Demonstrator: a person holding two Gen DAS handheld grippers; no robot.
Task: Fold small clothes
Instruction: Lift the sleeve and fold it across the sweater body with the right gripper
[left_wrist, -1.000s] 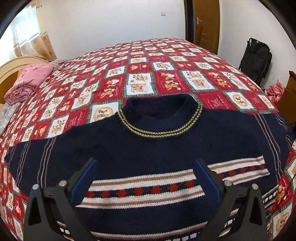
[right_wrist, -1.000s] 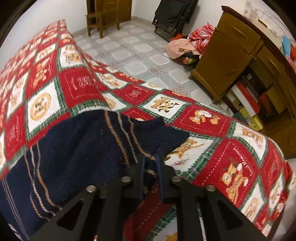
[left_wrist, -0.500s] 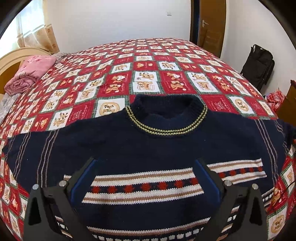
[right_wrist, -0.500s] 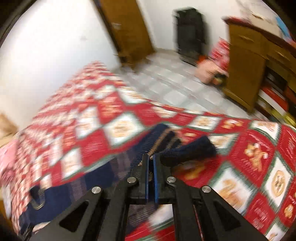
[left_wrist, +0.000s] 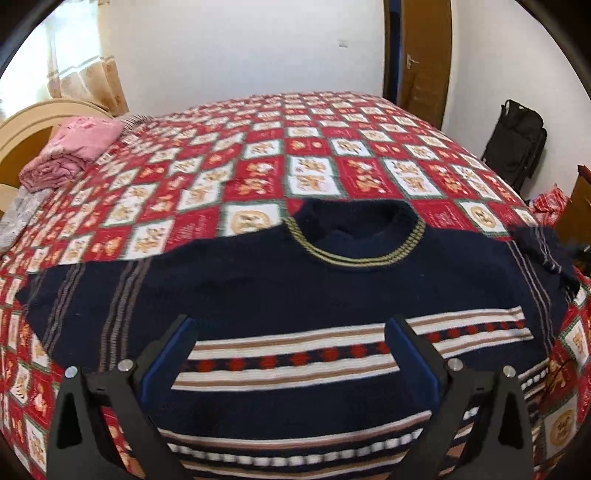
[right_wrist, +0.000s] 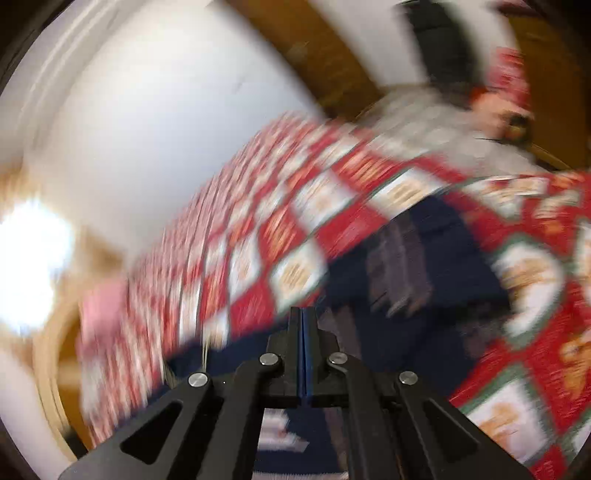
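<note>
A navy knitted sweater (left_wrist: 295, 288) with red, white and tan chest bands lies face up on the bed, its collar away from me. My left gripper (left_wrist: 290, 325) hovers open over the chest bands with nothing between its fingers. The sweater's right sleeve end (left_wrist: 543, 243) is raised off the bedspread and folded inward. In the blurred right wrist view my right gripper (right_wrist: 303, 314) has its jaws pressed together, and the striped sleeve (right_wrist: 399, 273) trails from its tip. The pinch itself is hidden by blur.
A red and white patchwork bedspread (left_wrist: 314, 147) covers the bed. Folded pink clothes (left_wrist: 74, 147) lie by the curved wooden headboard (left_wrist: 22, 125) at the far left. A black bag (left_wrist: 517, 140), a wooden door (left_wrist: 424, 55) and a red checked cloth (left_wrist: 550, 203) are beyond the bed's right side.
My right gripper has lifted the right sleeve cuff and swung it inward over the bed, turning sharply. The left gripper's view has drawn back a little; it stays open.
</note>
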